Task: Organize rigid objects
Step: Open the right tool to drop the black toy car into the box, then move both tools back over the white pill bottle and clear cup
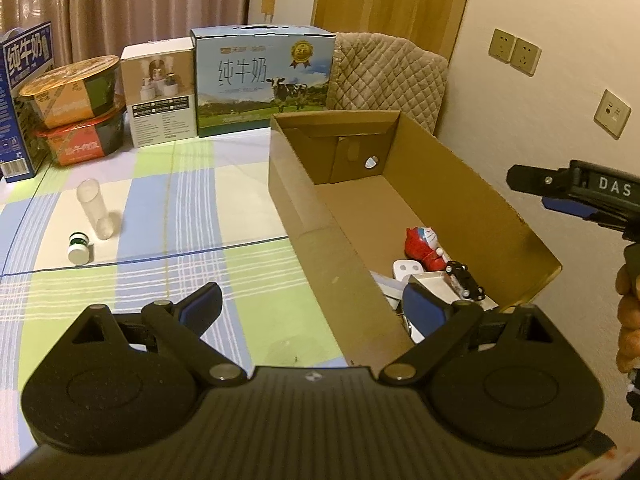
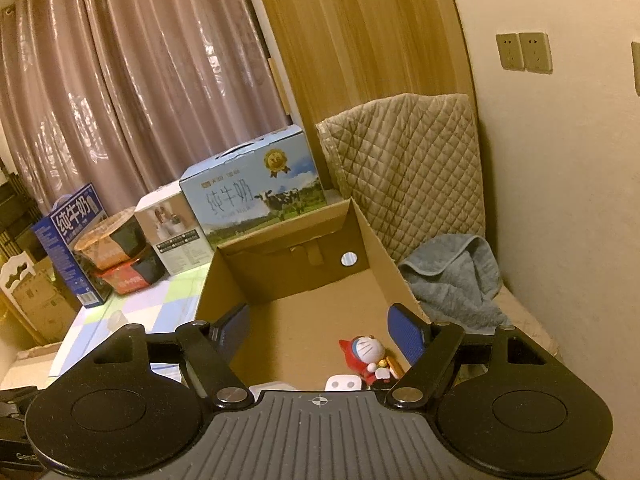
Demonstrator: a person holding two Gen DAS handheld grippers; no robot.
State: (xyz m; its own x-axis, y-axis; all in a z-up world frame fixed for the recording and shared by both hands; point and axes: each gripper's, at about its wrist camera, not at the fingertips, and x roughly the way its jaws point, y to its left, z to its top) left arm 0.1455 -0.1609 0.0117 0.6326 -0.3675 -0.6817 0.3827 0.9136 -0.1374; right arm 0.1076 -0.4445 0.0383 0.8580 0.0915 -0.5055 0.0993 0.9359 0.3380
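While both tools hang empty with jaws spread, the left gripper (image 1: 312, 306) straddles the cardboard box (image 1: 316, 240) wall at lower centre and the right gripper (image 2: 320, 330) sits over its interior. Collected toys, including a red figure (image 1: 422, 249), lie inside. A clear tube (image 1: 97, 209) and white bottle (image 1: 80, 247) remain at centre left, presumably awaiting collection.

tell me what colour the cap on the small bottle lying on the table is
Green, on a white small bottle; it shows best in the left wrist view.
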